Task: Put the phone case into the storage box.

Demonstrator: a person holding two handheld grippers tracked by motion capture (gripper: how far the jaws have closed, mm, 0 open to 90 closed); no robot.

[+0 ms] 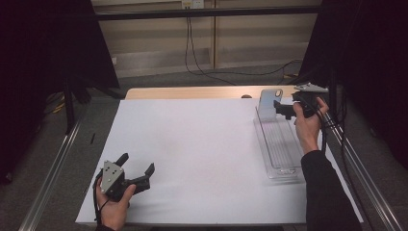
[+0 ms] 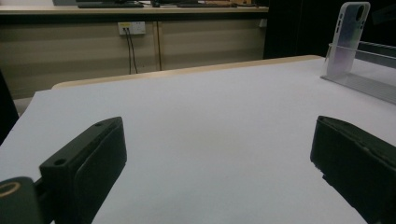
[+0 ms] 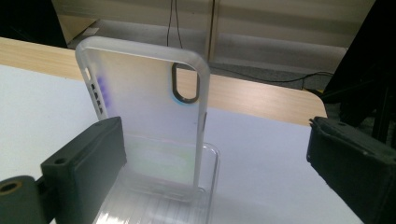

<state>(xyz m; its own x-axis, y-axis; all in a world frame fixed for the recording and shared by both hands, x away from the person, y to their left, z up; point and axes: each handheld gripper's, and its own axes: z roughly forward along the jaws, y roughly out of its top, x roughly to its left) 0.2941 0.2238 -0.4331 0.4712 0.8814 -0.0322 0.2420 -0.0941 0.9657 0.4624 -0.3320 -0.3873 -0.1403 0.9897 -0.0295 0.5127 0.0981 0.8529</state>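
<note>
One phone case (image 3: 144, 116), translucent frosted, stands upright at the far end of a clear plastic rack (image 1: 279, 144), slotted into its end groove so it stays up on its own; camera cutout at the top. The rack lies along the right side of the tabletop (image 1: 192, 144), long axis running away from the person, its other grooves bare.

The right gripper (image 1: 287, 109) sits just beside the case at the rack's far end, jaws spread wide. In the right gripper view the case stands between them, nearer the left jaw, and no pad presses on it. Likely the case was just set down or is about to be picked up; can't tell which.

The left gripper (image 1: 137, 169) rests low at the near left corner of the tabletop, well apart from the rack, jaws spread, nothing between them. Looks parked, out of the way while the right hand works.

Count: one case, one rack, two grippers. White sheet covers the tabletop, wood edge at the far side.
</note>
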